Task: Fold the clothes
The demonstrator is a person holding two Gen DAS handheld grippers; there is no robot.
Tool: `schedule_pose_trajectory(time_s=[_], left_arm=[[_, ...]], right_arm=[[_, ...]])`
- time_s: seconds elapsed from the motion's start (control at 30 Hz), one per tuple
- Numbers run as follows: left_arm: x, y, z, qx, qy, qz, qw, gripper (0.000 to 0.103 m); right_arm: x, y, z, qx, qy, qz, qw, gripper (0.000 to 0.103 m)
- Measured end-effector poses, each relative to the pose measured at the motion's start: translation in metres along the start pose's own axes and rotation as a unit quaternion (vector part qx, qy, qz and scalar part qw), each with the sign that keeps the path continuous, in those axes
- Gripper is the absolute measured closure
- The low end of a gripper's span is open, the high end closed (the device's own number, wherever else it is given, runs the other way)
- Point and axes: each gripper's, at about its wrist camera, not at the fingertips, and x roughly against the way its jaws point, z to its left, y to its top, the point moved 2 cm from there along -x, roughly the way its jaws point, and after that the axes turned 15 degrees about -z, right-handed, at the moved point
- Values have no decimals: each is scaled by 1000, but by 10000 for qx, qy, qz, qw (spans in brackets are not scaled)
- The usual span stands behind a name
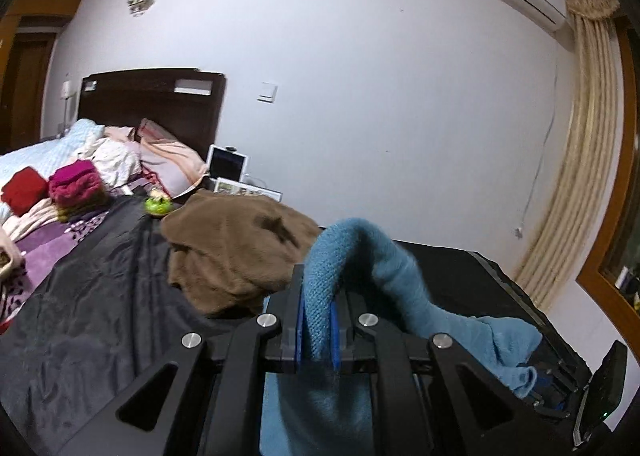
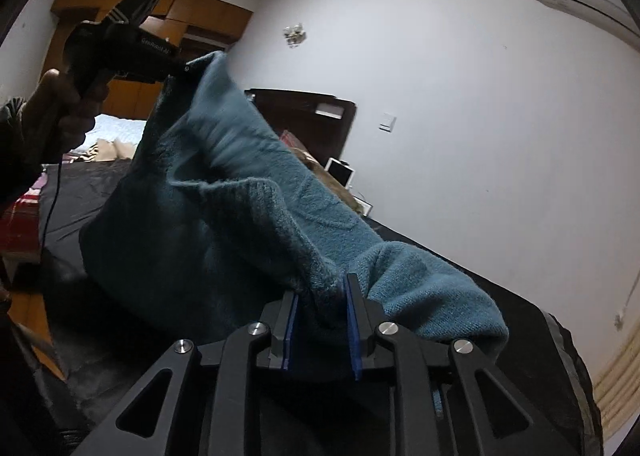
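Overhead, left hand-held gripper (image 2: 188, 68) raised, clamping blue sweater (image 2: 248, 192), fist-held.

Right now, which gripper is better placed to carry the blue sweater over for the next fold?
Left, probably. The left gripper is clamped on the blue sweater and holds its edge raised; the right gripper has jaws looser around a bunched fold.

Your left gripper (image 1: 318, 320) & right gripper (image 2: 320, 322) are matte black w/ blue pads (image 2: 353, 332), round silver screws (image 1: 267, 320), triangular cutouts; white lettering on the left body, thin black cable, dark sleeve (image 2: 14, 144).
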Motion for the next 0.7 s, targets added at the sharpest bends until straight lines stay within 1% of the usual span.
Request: schedule_pose_trajectory(time_s=[0.03,0.07,0.1,0.17,0.27,0.37,0.43,0.57,0.6,0.7], left_arm=[[1,-1,6,21,48,-12,10000,92],[1,0,13,46,106,-42,9999,92],[2,0,20,74,160,-73,9998,92],[3,3,32,145,259,-141,9995,92],[8,10,47,237,356,-244,9988,92],[15,17,56,251,397,-346,9983,92],[21,22,60,210,438,-440,9978,92],[32,30,71,214,561,-551,9967,92],[33,31,75,233,599,-557,9964,92],[38,34,85,271,691,-577,9956,92]], right_arm=[[0,1,0,1,-1,-5,10000,52],[1,3,-2,9,-28,-34,10000,29],[3,4,-6,23,-82,-86,9999,25],[5,7,-14,35,-170,-154,9997,25],[6,11,-33,-82,-179,-76,9998,25],[-2,16,-64,-554,-183,-12,9983,25],[-13,21,-91,-1027,-86,-10,9947,25],[-47,25,-130,-1713,263,94,9848,25],[-57,22,-132,-1837,379,149,9821,25],[-92,14,-130,-2273,928,361,9687,25]])
